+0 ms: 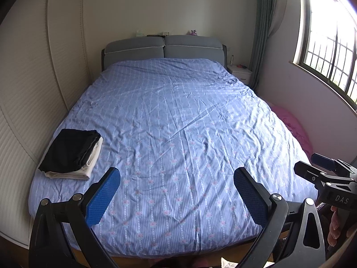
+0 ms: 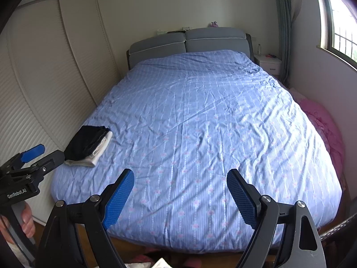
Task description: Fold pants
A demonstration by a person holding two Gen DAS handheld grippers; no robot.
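Wide blue striped floral bedcover (image 1: 178, 120) spreads flat, wrinkled, open across middle and right. Left edge runs close to white louvred wardrobe doors (image 1: 24, 102). Folded black pants stack (image 1: 69, 151) atop folded cream garment (image 1: 89, 167) near bed's front-left corner. Pink bedding heap (image 2: 323, 129) beside right edge. Left gripper (image 1: 177, 192) jaws spread wide, empty. Right gripper (image 2: 180, 192) jaws spread wide, empty, above foot edge.

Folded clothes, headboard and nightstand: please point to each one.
folded clothes (image 1: 69, 151), left wrist view, on the black top piece
headboard (image 2: 189, 42), right wrist view, on the grey cushion
nightstand (image 2: 268, 63), right wrist view, on its white front
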